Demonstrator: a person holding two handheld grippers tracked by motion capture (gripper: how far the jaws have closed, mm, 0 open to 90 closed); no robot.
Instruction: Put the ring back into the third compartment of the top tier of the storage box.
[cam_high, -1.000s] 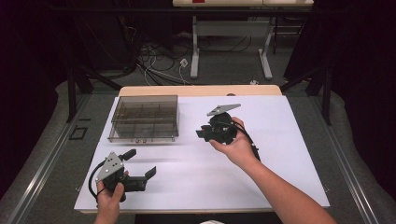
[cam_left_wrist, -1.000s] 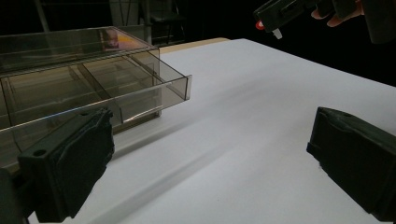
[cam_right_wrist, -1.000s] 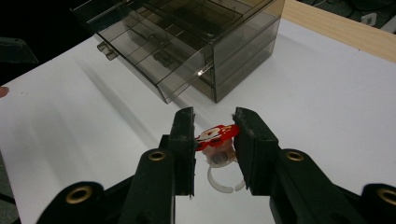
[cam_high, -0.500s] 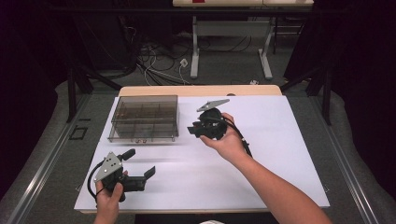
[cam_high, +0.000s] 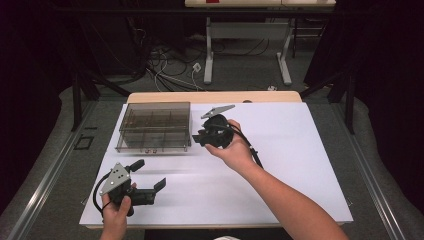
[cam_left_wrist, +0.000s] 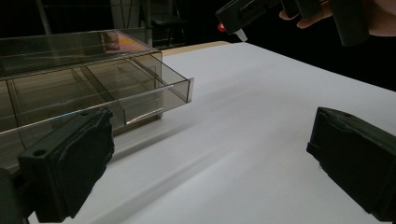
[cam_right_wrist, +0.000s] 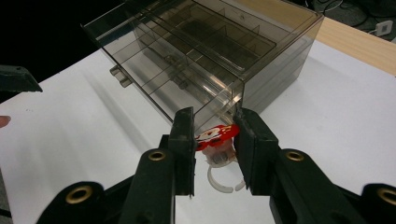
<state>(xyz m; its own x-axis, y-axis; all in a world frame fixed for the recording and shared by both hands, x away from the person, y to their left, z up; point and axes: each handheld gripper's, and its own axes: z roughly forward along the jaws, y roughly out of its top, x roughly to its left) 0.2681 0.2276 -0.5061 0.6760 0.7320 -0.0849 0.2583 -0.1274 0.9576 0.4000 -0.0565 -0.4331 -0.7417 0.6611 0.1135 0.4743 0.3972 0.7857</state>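
A smoky clear drawer box (cam_high: 155, 127) stands at the back left of the white mat (cam_high: 300, 165). In the left gripper view one drawer (cam_left_wrist: 154, 95) of the box (cam_left_wrist: 70, 70) sticks out a little. My right gripper (cam_high: 200, 136) hovers just right of the box, shut on a toy ring (cam_right_wrist: 217, 140) with a red top and a white band. Seen along the right gripper (cam_right_wrist: 215, 140), the box's near corner (cam_right_wrist: 219, 93) lies directly behind the ring. My left gripper (cam_high: 149, 174) is low at the front left, its jaws wide apart with nothing between them; from its own camera (cam_left_wrist: 210, 158) it looks toward the box.
The wooden table edge (cam_high: 215, 96) runs behind the mat. Bare mat lies to the right of my right forearm (cam_high: 285, 200) and between the two grippers. Beyond the table, cables and a desk frame (cam_high: 245, 55) sit on the floor.
My right gripper has carried the ring to the left and slightly back, closer to the box's right side. The left gripper has stayed put.
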